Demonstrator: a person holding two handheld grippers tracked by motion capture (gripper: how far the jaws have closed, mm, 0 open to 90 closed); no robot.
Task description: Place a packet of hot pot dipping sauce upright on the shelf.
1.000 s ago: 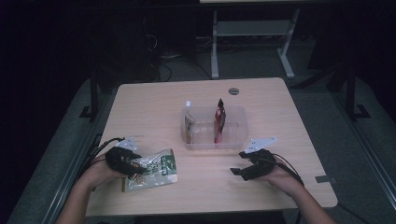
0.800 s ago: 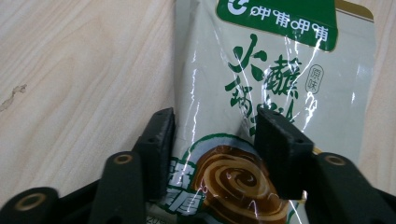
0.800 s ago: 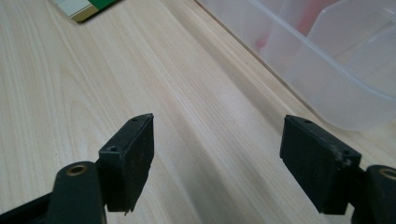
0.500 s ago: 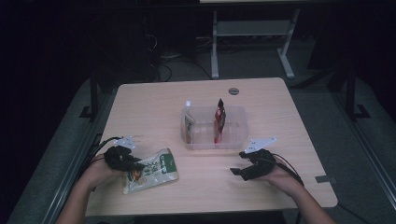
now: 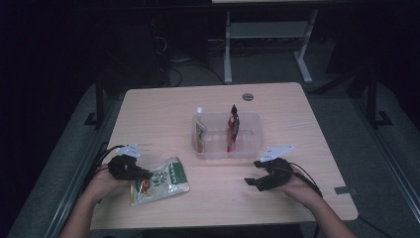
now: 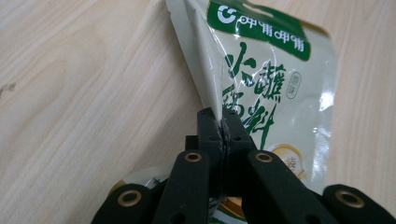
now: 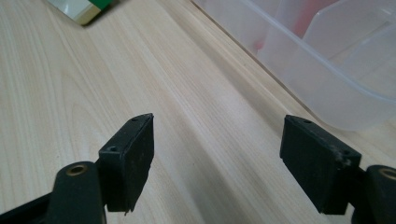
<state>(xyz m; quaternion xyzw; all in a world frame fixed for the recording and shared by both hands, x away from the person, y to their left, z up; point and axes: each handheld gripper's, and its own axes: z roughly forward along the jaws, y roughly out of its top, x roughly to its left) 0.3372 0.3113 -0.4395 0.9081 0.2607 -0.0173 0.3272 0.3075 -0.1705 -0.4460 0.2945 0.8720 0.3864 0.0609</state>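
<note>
The pouch (image 6: 261,88) is cream with a green band and green letters. The table (image 5: 163,114) is light wood with thin lines. The box (image 5: 247,148) is see-through, with a packet (image 5: 233,126) inside, maybe red.

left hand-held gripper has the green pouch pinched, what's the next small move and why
Probably lift the green pouch a little off the table and carry it toward the clear bin. The left hand-held gripper has just been closing and now pinches the pouch's edge fold, while most of the pouch lies flat. The bin already holds two upright packets, and the right hand-held gripper rests open beside it.
</note>
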